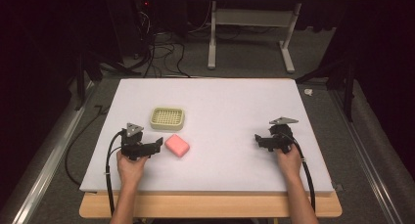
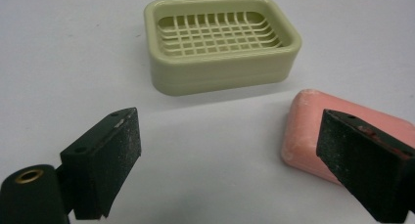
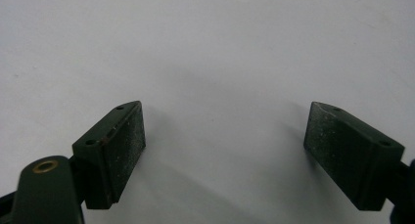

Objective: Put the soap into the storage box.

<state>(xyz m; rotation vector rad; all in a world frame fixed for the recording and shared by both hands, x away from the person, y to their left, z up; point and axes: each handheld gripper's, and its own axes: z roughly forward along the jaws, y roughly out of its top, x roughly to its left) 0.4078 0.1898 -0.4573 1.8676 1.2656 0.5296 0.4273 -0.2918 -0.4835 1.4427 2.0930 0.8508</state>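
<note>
While tongs (image 2: 225,165) gape, soap (image 1: 177,145) lies diagonally.

pink soap (image 2: 313,131) partly hidden behind left claw (image 2: 230,165), claw bases cut by frame edge

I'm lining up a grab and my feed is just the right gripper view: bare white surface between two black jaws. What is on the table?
Observer: A pink rectangular soap bar lies near the left gripper.
Operator: Anything else?
Observer: A pale green plastic soap dish with a slotted grid floor sits empty beyond the bar.
Operator: Is the left gripper holding anything?
Observer: No, its jaws stand open, one beside the bar.
</note>
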